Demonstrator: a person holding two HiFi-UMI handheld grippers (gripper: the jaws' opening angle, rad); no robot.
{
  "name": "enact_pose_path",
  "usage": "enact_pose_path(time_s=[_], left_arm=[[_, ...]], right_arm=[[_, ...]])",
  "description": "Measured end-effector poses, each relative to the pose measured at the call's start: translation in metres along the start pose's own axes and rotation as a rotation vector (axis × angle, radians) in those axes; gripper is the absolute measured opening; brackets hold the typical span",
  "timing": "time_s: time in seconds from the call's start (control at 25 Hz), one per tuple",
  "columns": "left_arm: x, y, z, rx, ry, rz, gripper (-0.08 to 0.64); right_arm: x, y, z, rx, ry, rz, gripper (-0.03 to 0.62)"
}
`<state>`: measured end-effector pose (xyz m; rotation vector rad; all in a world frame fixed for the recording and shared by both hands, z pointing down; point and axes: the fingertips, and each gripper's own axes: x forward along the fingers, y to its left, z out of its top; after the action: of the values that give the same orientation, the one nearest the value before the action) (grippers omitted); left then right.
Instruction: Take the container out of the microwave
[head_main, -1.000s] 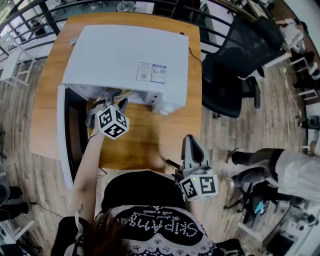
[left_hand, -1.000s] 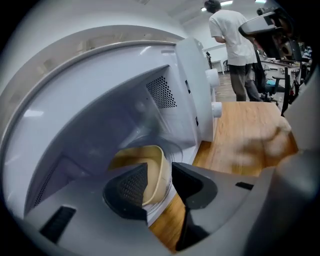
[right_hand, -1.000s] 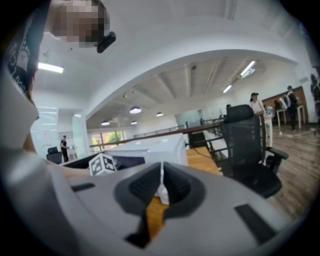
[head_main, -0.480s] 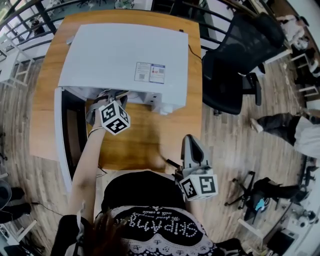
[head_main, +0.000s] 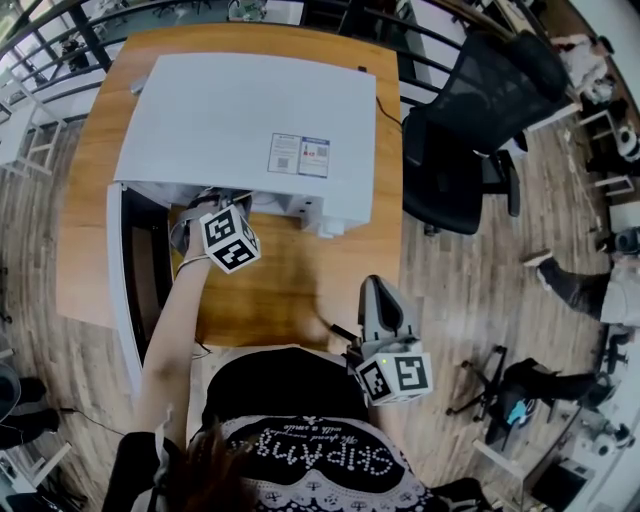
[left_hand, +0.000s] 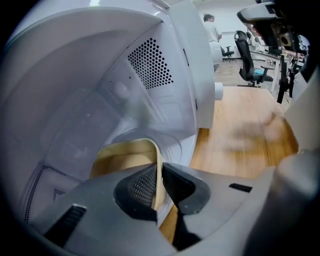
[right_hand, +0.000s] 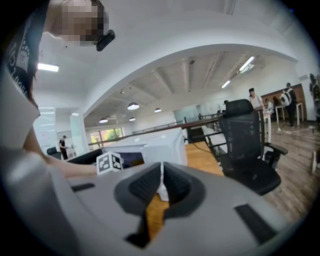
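The person is reaching the left gripper (left_hand: 159, 174) down into the open cavity of the boxy white microwave (head_main: 250, 120), which is standing on the wooden tabletop (head_main: 290, 285) with its white door (head_main: 118, 290) swung out to the left. The jaws have just been closing, and the left gripper view shows them pinching the upright side wall of the cream-coloured thin-walled container (left_hand: 125, 156), one pad inside it and one outside. The container is sitting low on the floor of the cavity, just inside the opening. So I judge that the grasping step is being finished and the lifting has not yet begun. The right gripper (right_hand: 161, 172) is hanging idle close to the person's body at the near edge of the tabletop, its jaws pressed together with nothing between them. The next move calls for raising the container a little and drawing it straight back through the opening, keeping it level and clear of the door frame, since a pinch on one thin wall could let it tip or flex.
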<state>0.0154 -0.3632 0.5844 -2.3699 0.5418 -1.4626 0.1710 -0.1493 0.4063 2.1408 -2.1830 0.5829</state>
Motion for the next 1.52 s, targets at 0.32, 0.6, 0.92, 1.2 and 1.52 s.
enact_pose_path(time_s=[0.32,0.6,0.92,1.2,1.52], left_arm=[[-0.001,-0.004,-0.001,0.066,0.012,-0.007,0.043],[-0.005,-0.007,-0.002,0.074,0.012,-0.013,0.041],[-0.017,-0.007,0.005,0.071,-0.004,0.001,0.040],[-0.038,-0.015,0.008,0.065,-0.025,0.010,0.040],[-0.059,-0.034,0.003,0.052,-0.017,0.009,0.040]], right_arm=[[-0.001,0.002,-0.004,0.001,0.013,-0.001,0.037],[-0.004,0.000,-0.004,0.004,0.008,-0.009,0.037],[-0.007,-0.002,-0.002,0.010,-0.001,-0.008,0.037],[-0.014,-0.003,0.000,0.009,-0.014,-0.001,0.037],[-0.021,-0.005,0.004,0.001,-0.026,0.018,0.036]])
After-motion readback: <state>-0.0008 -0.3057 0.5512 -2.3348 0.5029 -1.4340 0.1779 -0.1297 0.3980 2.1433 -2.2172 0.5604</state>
